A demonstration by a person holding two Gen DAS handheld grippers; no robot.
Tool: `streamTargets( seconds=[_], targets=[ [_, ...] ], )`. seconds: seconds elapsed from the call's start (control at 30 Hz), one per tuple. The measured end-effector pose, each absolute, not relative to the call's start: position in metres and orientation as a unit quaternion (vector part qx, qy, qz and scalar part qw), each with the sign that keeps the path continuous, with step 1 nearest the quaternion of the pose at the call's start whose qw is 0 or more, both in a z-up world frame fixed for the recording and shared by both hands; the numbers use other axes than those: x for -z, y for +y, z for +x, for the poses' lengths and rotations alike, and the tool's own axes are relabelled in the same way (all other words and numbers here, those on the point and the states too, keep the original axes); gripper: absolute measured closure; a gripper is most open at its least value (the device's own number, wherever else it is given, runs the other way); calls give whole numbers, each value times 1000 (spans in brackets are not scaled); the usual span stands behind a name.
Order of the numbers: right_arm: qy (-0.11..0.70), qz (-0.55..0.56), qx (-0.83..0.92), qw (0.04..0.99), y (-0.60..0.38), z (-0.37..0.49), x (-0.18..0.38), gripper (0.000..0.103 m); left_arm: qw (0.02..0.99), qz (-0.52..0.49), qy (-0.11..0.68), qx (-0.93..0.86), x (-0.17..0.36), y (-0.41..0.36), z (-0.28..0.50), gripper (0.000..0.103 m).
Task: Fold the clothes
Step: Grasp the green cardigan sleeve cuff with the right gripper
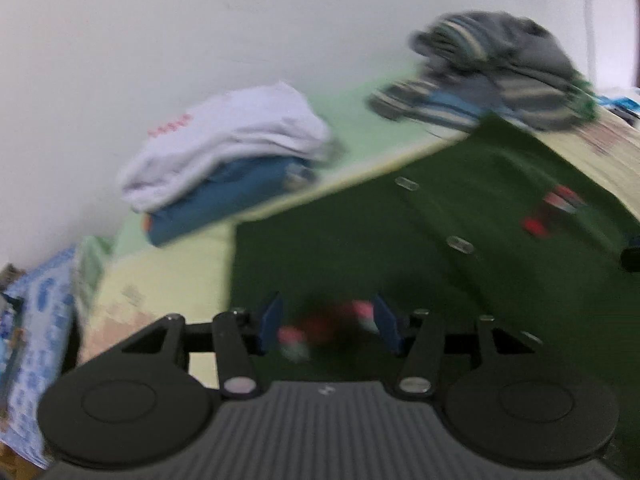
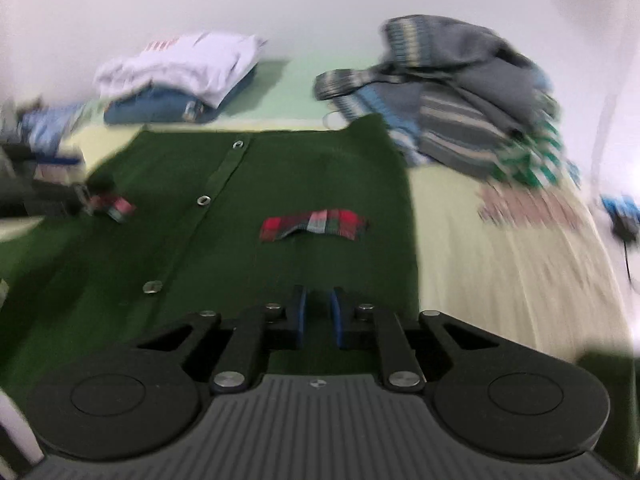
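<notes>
A dark green cardigan [image 1: 400, 240] [image 2: 280, 168] with metal buttons lies spread flat on the bed. It has two red plaid pocket flaps. One flap [image 1: 324, 326] lies blurred between the fingers of my left gripper [image 1: 328, 312], whose jaws stand open just over it. The other flap [image 2: 314, 224] lies ahead of my right gripper [image 2: 319, 300], which is low over the green cloth near its right edge. Its blue pads [image 2: 300, 308] stand a narrow gap apart, and the blur hides whether cloth is pinched between them.
A folded stack, white on blue [image 1: 224, 152] [image 2: 180, 76], sits by the wall at the back left. A loose pile of grey striped clothes [image 1: 500, 68] [image 2: 460, 100] lies at the back right. Pale bedsheet [image 2: 500, 260] shows right of the cardigan.
</notes>
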State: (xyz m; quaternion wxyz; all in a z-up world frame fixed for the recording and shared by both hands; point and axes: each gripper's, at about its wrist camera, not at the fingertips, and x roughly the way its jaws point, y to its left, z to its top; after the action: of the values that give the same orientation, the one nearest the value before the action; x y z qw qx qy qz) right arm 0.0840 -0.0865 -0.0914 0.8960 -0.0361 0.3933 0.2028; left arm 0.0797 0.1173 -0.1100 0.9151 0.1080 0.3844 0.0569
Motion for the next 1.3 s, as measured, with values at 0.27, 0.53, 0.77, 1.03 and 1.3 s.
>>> streamTargets(
  seconds=[0.27, 0.53, 0.77, 1.03, 1.3],
  targets=[
    [344, -12, -121, 931, -133, 3, 62, 87, 907, 90, 411, -20, 119, 94, 43, 36],
    [322, -10, -98, 942, -156, -49, 52, 50, 907, 119, 402, 22, 103, 67, 5, 26],
    [359, 41, -85, 929, -203, -37, 61, 57, 909, 104, 404, 9, 94, 34, -27, 43],
    [369, 15, -87, 925, -256, -22, 71, 52, 888, 43, 459, -4, 103, -16, -34, 74],
    [381, 33, -125, 915, -303, -7, 82, 48, 886, 47, 460, -35, 104, -58, -53, 59]
  ],
)
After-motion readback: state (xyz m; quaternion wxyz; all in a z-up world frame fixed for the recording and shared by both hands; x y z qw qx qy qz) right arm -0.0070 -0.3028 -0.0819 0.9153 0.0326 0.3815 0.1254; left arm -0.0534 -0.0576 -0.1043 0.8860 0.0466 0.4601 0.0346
